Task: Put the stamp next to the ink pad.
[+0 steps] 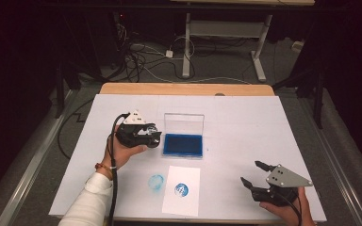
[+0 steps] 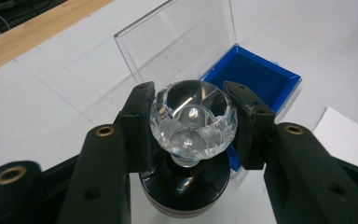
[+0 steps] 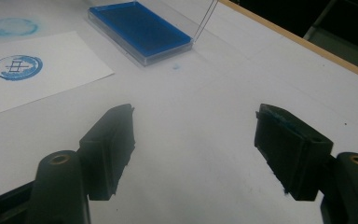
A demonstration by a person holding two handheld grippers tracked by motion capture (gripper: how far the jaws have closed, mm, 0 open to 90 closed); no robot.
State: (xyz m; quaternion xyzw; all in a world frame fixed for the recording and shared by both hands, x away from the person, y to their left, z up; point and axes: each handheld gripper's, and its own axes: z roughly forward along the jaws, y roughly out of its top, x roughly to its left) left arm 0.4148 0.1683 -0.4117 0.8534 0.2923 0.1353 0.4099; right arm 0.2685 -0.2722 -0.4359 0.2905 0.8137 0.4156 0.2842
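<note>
A stamp (image 2: pixel 192 122) with a clear faceted knob and a round black base sits between the jaws of my left gripper (image 2: pixel 190 93), which is shut on the knob. In the high view that left gripper (image 1: pixel 152 133) hovers just left of the blue ink pad (image 1: pixel 184 145), whose clear lid (image 1: pixel 184 123) stands open behind it. The ink pad (image 2: pixel 256 79) lies right beyond the stamp. My right gripper (image 1: pixel 252 172) rests near the table's front right, open, with only bare table between its jaws (image 3: pixel 193 126).
A white sheet of paper (image 1: pixel 182 190) with a round blue print (image 1: pixel 181 189) lies at the front edge. A faint blue ring (image 1: pixel 156 181) marks the white table cover (image 1: pixel 245 122) to its left. The wooden table edge (image 1: pixel 184 89) runs along the far side.
</note>
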